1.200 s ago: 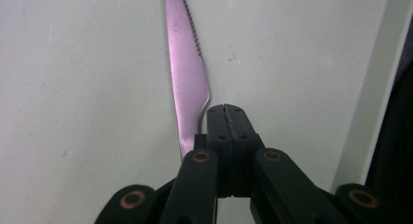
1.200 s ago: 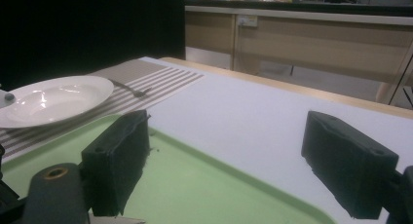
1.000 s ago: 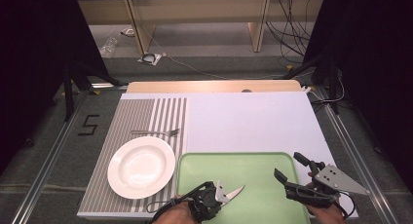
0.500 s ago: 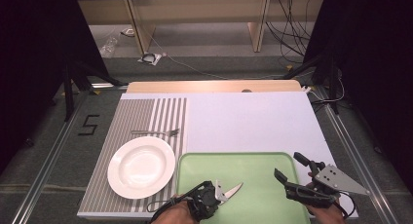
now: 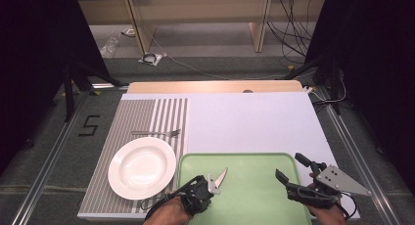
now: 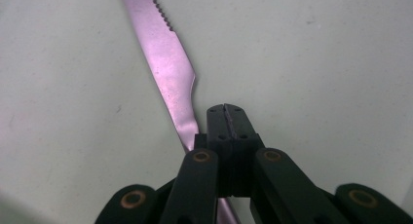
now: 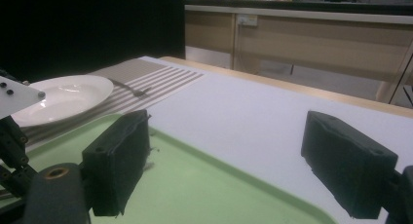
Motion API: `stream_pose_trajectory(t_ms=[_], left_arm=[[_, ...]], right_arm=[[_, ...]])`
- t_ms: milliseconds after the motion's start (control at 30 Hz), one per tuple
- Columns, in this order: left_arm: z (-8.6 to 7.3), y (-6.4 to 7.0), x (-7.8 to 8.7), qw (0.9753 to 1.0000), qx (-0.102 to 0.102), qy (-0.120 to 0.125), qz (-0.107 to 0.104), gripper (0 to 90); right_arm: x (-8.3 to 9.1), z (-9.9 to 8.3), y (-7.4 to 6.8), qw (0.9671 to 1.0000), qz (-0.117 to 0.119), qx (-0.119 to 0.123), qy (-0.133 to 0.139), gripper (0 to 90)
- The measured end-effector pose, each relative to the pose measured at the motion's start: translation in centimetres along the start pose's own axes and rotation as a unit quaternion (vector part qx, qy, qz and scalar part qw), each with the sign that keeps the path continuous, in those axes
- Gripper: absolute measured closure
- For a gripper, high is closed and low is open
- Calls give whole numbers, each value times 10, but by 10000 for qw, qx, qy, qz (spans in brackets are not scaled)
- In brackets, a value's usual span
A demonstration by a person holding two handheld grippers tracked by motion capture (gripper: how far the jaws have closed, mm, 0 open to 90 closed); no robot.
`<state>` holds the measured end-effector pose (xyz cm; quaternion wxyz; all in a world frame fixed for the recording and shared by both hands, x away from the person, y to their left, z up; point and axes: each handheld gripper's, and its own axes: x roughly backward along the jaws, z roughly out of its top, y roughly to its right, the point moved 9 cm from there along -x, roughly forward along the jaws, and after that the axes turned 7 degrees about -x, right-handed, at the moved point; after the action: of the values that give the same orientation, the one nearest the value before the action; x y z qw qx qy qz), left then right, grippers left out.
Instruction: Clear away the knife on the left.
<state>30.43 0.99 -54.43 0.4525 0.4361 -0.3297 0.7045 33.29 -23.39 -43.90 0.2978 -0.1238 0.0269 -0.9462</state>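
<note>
Left hand-held gripper [image 5: 211, 182] clenched on knife [image 6: 168, 70], low over tray [image 5: 249, 191]; right hand-held gripper [image 5: 293, 172] released.

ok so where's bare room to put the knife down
Bare: the white mat right of the fork, and the green tray between the left tongs holding the knife and the right tongs. Crowded: the striped mat with its plate.

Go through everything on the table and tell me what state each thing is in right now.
Knife: clamped by its handle in the left gripper, blade over the tray.
Right gripper: jaws open, holding nothing.
Green tray: flat, nothing lying in it.
White plate: upright, bare.
Fork: lying on the striped mat.
</note>
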Motion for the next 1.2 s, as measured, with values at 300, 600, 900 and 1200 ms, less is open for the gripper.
stream_pose_trajectory(t_ms=[300,600,900,1200], left_arm=[[-6,-8,2,9999,123,-53,54,895],[-11,-15,4,9997,171,-108,128,895],[-17,-24,6,9991,234,-175,308,895],[-21,-30,7,9987,291,-174,392,895]], right_arm=[[0,0,0,10000,0,2,6,188],[0,0,0,10000,2,5,4,190],[1,1,0,10000,10,9,28,191],[1,1,0,10000,9,4,25,191]])
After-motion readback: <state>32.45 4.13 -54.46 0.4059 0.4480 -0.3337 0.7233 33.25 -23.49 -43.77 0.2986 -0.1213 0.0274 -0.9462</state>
